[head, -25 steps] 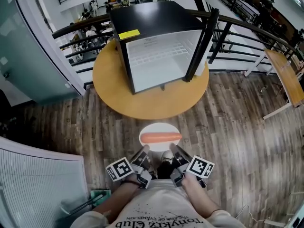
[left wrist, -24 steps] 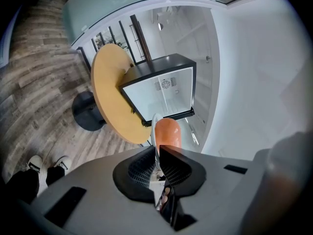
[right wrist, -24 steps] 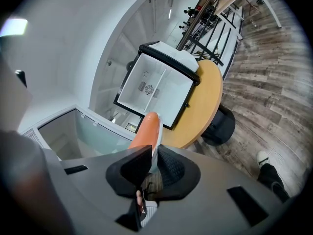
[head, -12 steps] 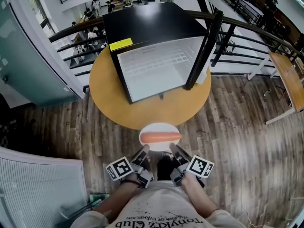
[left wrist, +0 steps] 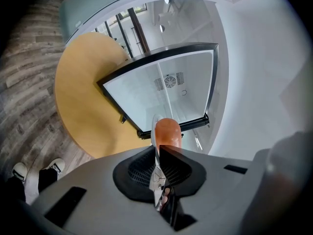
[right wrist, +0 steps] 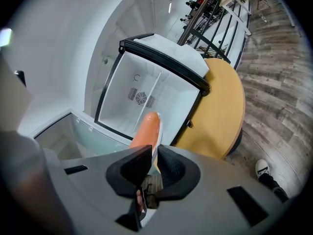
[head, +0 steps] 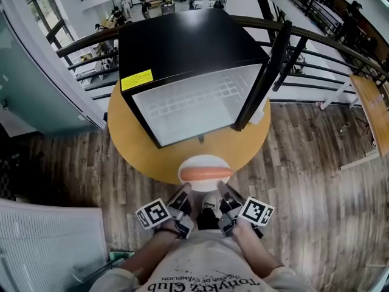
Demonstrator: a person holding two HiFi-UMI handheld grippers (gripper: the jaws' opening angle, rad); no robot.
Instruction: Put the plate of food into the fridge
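Round wooden table (head: 129, 140) with a plain yellow-brown top, standing on a grey-brown plank floor (head: 304, 181). Behind the table runs a curved dark handrail on dark balusters (head: 85, 42). Beyond the rail is a lower level with desks and small figures (head: 152, 2), too small for detail. Left of the table, a teal glass partition (head: 30, 84). Right of the table and well apart, a wooden desk on white legs (head: 371, 102). On the table's near side, to the left, a white ribbed panel (head: 48, 242). A white shoe (right wrist: 261, 168) rests on the floor near the table's edge.
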